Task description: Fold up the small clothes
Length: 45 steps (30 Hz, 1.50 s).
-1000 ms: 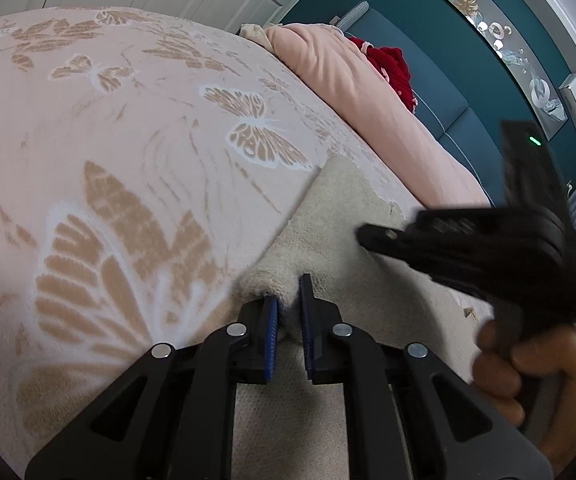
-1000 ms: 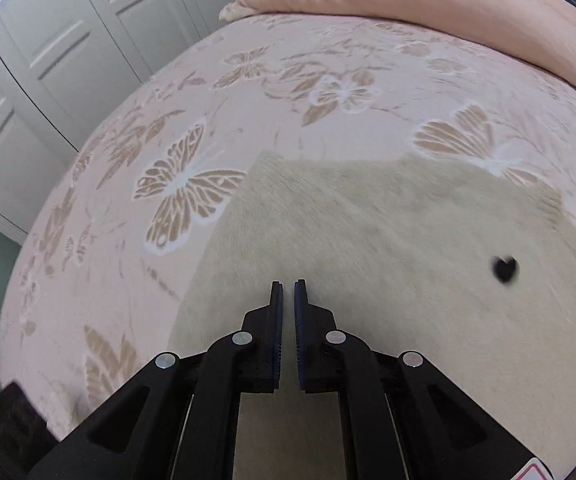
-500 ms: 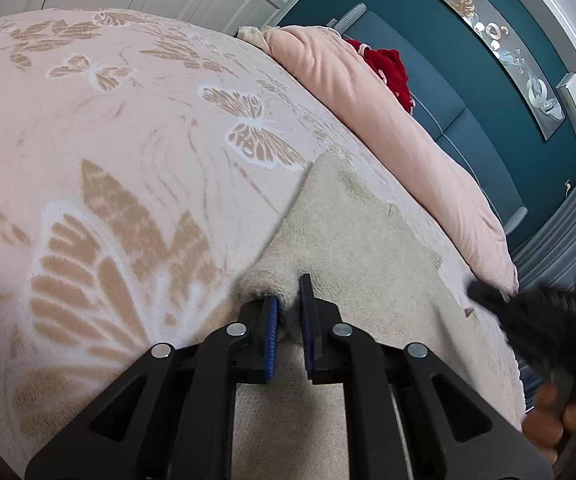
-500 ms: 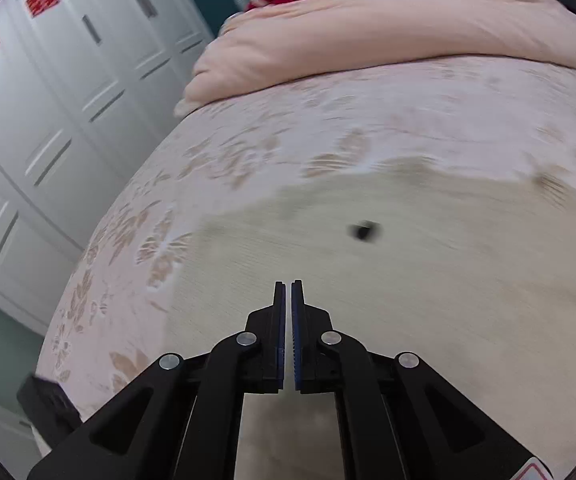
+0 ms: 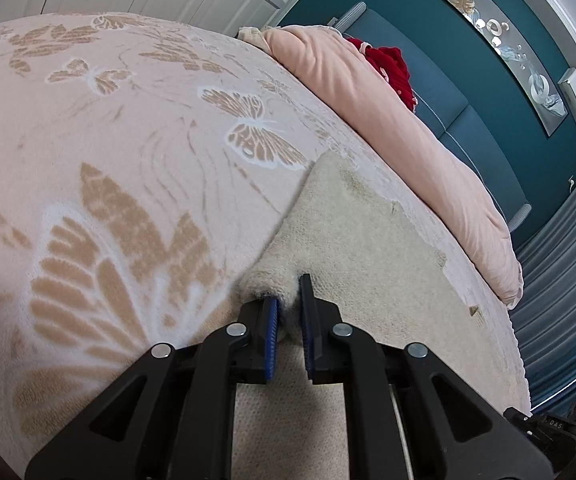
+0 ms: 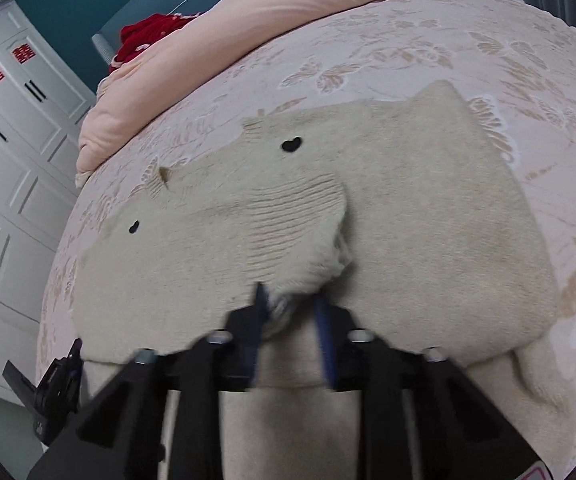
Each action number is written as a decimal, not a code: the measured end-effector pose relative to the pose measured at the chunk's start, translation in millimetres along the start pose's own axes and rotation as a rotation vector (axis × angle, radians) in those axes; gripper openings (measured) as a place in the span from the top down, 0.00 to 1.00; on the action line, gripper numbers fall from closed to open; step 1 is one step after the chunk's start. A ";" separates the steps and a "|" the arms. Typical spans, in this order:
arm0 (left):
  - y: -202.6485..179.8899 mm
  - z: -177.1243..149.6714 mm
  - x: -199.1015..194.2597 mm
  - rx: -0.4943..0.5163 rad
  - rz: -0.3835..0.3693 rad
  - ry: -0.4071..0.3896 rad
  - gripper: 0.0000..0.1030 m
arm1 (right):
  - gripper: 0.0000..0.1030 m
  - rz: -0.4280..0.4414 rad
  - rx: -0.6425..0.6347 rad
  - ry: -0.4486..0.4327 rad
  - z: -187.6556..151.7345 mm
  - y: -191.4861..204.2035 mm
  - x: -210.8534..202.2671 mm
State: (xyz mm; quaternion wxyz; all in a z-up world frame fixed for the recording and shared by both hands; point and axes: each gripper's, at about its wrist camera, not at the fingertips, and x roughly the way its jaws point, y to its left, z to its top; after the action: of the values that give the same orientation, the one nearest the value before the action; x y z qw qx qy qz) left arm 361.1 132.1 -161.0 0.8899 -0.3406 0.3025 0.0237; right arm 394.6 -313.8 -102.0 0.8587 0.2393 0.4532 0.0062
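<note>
Cream knitted garment (image 6: 408, 208) spread flat on butterfly-patterned bedspread (image 5: 108, 140), filling centre of right wrist view. Soft, light, floppy by the look; likely to sag and stretch, so best taken at edges or corners. Lower centre, left wrist view: left gripper (image 5: 288, 312) pinching a fuzzy hem corner. Lower centre, right wrist view: right gripper (image 6: 290, 308), blurred, jaws opening around a bunched fold.

We note a pink duvet (image 5: 388, 120) along the bed's (image 5: 108, 140) far edge, a red cloth (image 5: 392, 68) behind it, and white wardrobes (image 6: 12, 160).
</note>
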 end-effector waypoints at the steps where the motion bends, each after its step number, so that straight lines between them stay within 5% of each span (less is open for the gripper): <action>1: 0.4 -0.1 0.1 0.000 0.001 0.000 0.90 | 0.94 0.006 -0.011 -0.046 1.1 5.3 -10.3; 4: 0.8 -0.4 0.6 0.002 0.001 -0.001 0.90 | 0.95 0.014 -0.001 -0.196 5.7 -3.3 -45.0; 7: 1.0 0.4 2.1 0.007 0.003 0.000 0.89 | 0.95 -0.074 0.069 -0.010 0.3 -45.6 3.5; 12: -9.1 6.2 0.7 0.032 0.045 0.020 0.88 | 0.76 -0.114 0.081 -0.100 2.4 -36.5 -33.1; 15: -27.6 14.0 -2.7 0.103 0.089 0.085 0.75 | 0.76 -0.092 0.044 -0.163 4.4 -19.2 -56.6; 17: -46.4 17.1 -8.0 0.187 0.116 0.126 0.57 | 0.81 -0.040 -0.044 -0.112 11.7 6.9 -46.9; 20: -75.4 11.3 -2.6 0.335 0.321 0.162 0.24 | 0.83 -0.053 -0.219 -0.040 23.7 51.3 -10.3; 22: -81.2 6.7 13.0 0.407 0.432 0.210 0.21 | 0.85 -0.092 -0.253 0.027 31.8 59.3 29.6; 24: -76.3 4.3 23.0 0.419 0.460 0.247 0.20 | 0.89 -0.147 -0.193 0.108 38.2 43.6 70.0; 28: -78.3 12.9 7.7 0.418 0.457 0.280 0.21 | 0.83 -0.032 0.028 0.037 45.5 27.4 24.3; 31: -86.9 13.9 -17.6 0.497 0.452 0.280 0.21 | 0.68 -0.008 0.006 -0.068 10.8 10.0 -48.8; 33: -90.9 10.5 -40.9 0.537 0.447 0.279 0.19 | 0.48 -0.042 0.012 -0.104 -25.2 -17.1 -93.4; 40: -72.1 -22.7 -128.3 0.575 0.434 0.384 0.14 | 0.42 -0.180 0.239 -0.019 -153.2 -123.1 -196.4; 45: -40.0 -53.3 -176.7 0.502 0.380 0.473 0.10 | 0.36 -0.206 0.235 0.030 -216.5 -134.9 -221.3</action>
State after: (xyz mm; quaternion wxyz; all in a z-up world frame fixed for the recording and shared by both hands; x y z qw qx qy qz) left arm 199.0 97.3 -70.5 0.8309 -0.0463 0.5534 0.0343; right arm 67.3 -395.9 -89.5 0.8140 0.2902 0.4856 -0.1316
